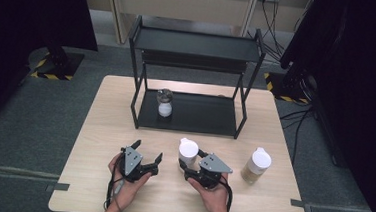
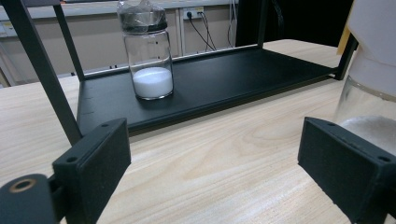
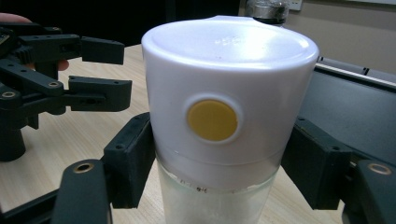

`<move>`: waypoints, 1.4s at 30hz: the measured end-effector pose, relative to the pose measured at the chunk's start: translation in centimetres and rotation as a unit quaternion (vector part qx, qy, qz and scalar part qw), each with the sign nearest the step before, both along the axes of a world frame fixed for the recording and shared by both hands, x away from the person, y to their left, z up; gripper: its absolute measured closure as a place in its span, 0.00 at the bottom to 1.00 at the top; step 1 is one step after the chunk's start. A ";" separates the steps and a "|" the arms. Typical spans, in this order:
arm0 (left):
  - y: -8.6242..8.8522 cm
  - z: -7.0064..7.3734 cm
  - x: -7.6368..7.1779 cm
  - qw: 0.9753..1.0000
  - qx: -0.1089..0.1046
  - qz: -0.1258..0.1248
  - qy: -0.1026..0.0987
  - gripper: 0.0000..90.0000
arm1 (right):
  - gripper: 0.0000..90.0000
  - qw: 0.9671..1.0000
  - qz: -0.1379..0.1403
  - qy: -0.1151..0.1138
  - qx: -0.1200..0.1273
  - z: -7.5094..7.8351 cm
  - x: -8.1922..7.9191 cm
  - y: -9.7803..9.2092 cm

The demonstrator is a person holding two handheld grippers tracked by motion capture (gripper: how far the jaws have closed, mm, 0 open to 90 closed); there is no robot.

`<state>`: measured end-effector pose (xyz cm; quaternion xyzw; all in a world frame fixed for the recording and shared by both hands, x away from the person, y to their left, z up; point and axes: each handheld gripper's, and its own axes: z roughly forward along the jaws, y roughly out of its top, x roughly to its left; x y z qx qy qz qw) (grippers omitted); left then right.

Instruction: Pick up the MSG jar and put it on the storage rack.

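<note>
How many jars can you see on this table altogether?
3. A dark-lidded jar stands on the black rack's bottom shelf. A white-capped jar sits between the right hand-held gripper's jaws. Another white-capped jar stands on the table, farther right.

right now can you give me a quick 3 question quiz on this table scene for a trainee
1. True or false: the right gripper has its jaws on either side of the white-lidded jar.
2. Which jar stands on the lower shelf of the black rack? A) the small jar with a dark lid B) the jar of tan contents C) both
3. Fill in: the left gripper is ____ and holds nothing.

Key
1. True; the pads flank it just below the lid, though firm contact is hard to judge.
2. A; the tan jar stands on the wooden table, to the person's right.
3. open
</note>
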<state>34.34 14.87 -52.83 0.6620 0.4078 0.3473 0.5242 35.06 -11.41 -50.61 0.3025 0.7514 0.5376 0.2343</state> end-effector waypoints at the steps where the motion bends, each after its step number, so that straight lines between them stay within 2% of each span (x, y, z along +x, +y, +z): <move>1: 0.0 0.0 0.0 1.000 0.001 0.000 0.000 0.10 | 0.34 1.000 -0.001 0.000 0.001 0.0 0.0 0.0; 10: 0.0 0.0 0.0 1.000 0.002 -0.001 0.000 0.10 | 0.34 1.000 -0.011 -0.009 0.004 0.2 -0.2 -0.1; 16: 0.0 0.0 0.0 1.000 0.001 -0.001 0.001 0.10 | 0.34 0.999 -0.028 -0.018 0.019 1.0 0.0 -0.5; 42: 0.0 0.0 0.0 1.000 0.000 0.001 0.002 0.10 | 0.34 0.996 -0.067 -0.036 0.040 4.0 3.3 -0.3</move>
